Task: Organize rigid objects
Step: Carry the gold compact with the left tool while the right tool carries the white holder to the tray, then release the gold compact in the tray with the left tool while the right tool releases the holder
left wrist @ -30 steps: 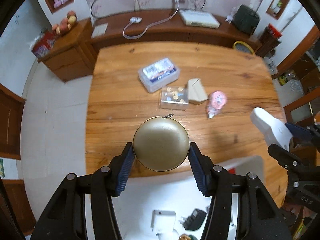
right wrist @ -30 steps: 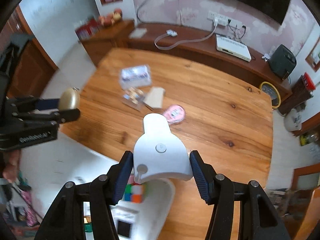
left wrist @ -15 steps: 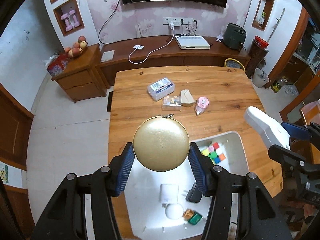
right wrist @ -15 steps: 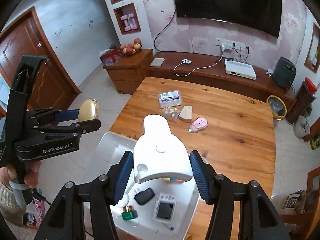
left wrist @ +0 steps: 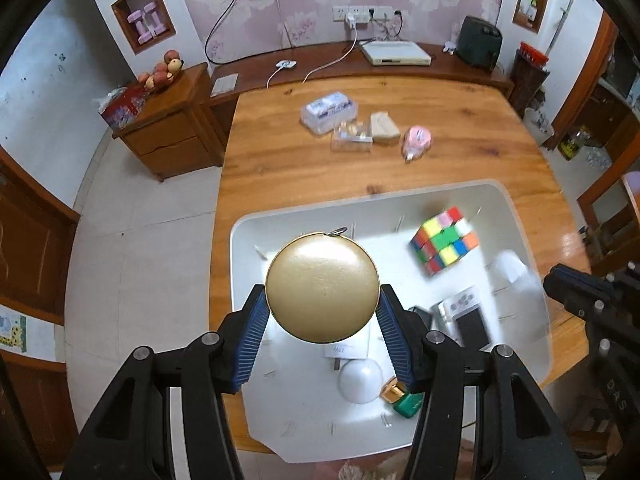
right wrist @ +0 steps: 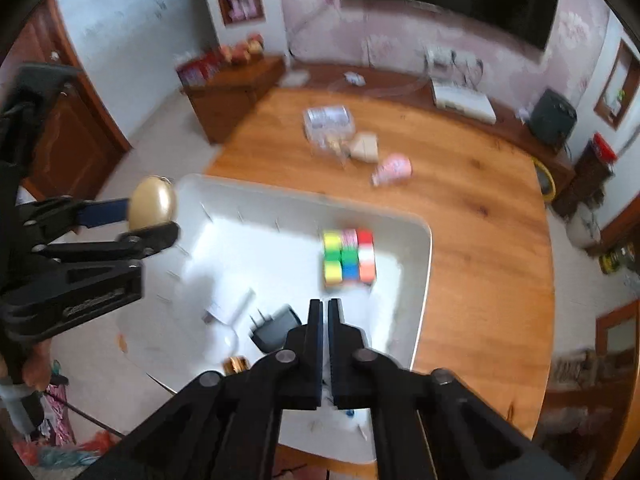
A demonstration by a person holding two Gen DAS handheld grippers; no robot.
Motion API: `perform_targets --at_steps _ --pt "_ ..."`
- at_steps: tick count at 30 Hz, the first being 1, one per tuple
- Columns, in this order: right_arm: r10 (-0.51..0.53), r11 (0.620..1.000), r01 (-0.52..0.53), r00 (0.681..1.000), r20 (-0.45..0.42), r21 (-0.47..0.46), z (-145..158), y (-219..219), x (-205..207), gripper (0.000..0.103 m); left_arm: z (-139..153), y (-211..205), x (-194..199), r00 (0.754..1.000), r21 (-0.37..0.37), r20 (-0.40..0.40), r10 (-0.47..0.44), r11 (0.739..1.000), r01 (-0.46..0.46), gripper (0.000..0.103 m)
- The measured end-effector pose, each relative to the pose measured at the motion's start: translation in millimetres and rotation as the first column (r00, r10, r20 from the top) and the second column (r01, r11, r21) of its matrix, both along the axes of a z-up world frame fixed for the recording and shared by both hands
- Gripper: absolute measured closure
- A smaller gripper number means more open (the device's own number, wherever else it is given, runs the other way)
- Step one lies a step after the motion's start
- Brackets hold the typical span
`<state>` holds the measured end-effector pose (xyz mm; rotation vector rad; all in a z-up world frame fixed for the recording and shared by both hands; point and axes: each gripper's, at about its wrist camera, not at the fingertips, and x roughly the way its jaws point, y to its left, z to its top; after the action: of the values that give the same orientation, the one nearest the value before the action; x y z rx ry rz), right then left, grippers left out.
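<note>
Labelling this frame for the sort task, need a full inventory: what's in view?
table: 1, wooden, under everything
tray: 1, white, near table edge
puzzle cube: 1, multicolour, in tray
black adapter: 1, in tray
screen device: 1, white, in tray
dome: 1, white, in tray
small bottle: 1, green and gold, in tray
clear boxes: 2, mid-table
wedge box: 1, beige, beside them
pink item: 1, mid-table
round case: 1, gold, above tray
left gripper: shut on round case
right gripper: shut, empty
</note>
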<state>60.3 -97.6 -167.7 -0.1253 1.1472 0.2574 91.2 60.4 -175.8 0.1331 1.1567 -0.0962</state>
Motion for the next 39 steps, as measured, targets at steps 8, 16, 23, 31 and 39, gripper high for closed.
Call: perform_targets --at_steps 8,16,23,31,39 --pt "-0.014 0.998 0.007 0.991 -0.132 -0.056 -67 6 -4 0.1 -60 -4 -7 0.995 0.003 -0.096 0.007 1.0 -0.007 0.045" --pt "-0.015 0.998 0.005 0.989 -0.146 -0.067 -70 7 -7 0.1 -86 2 -13 0.992 0.019 -0.122 0.016 1.0 -0.013 0.034" --pt "-0.03 0.997 0.019 0.99 -0.137 -0.081 -68 7 -8 0.068 -81 4 -15 0.993 -0.01 -0.117 -0.002 1.0 0.001 0.011" --pt "-0.018 0.996 0.009 0.994 -0.112 -0.086 -62 10 -8 0.068 -72 2 -20 0.996 -0.036 -0.083 -0.018 0.999 0.015 0.011" --pt "-0.037 0.996 0.029 0.995 -0.094 -0.08 -56 4 -5 0.057 -55 -3 -20 0.998 -0.039 -0.038 -0.045 0.998 0.043 0.011"
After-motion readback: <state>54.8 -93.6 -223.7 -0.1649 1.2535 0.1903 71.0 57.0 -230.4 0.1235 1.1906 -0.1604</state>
